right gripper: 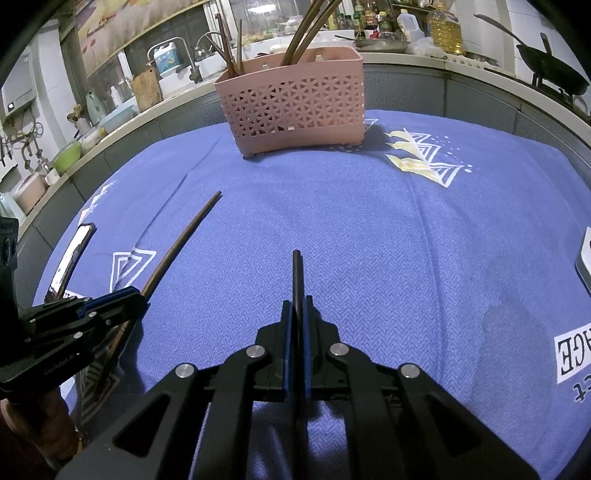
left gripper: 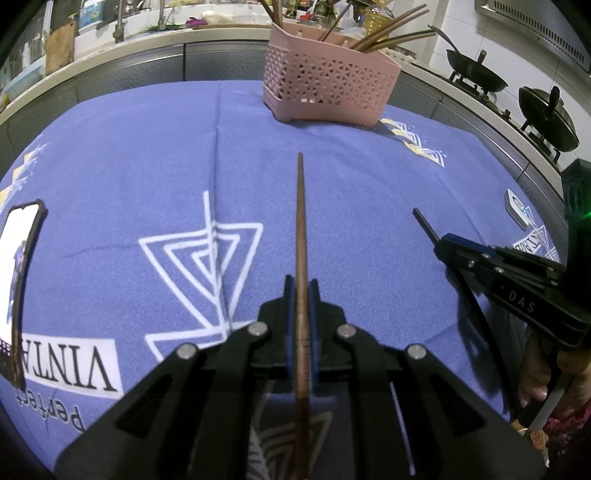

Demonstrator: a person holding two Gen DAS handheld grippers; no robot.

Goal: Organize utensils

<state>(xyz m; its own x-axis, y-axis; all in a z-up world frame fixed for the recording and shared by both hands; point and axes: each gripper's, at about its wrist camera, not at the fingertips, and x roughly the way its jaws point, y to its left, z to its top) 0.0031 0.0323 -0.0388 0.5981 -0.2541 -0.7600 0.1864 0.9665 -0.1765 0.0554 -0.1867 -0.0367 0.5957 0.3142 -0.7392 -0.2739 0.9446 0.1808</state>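
Closest to the left wrist lens, the left gripper (left gripper: pixel 302 291) has its fingers (left gripper: pixel 289 295) pressed together on a brown chopstick (left gripper: pixel 301 221), whose tapered tip points ahead over the blue cloth (left gripper: pixel 147 147) covering the surface. At that view's far left edge a phone (left gripper: pixel 18 280) lies on the cloth with its screen lit. Further right, the right gripper (right gripper: pixel 296 314) likewise has its fingers (right gripper: pixel 285 325) closed tight on a black chopstick (right gripper: pixel 296 273), which juts forward a short way beyond them. Both chopsticks are held above the cloth, well apart from each other. Ahead, at the far side of the surface, stands the pink basket (right gripper: pixel 295 107), with several brown chopsticks (right gripper: pixel 303 33) leaning upright in its compartments. On the stove at the far right sits a black wok (left gripper: pixel 476 70).
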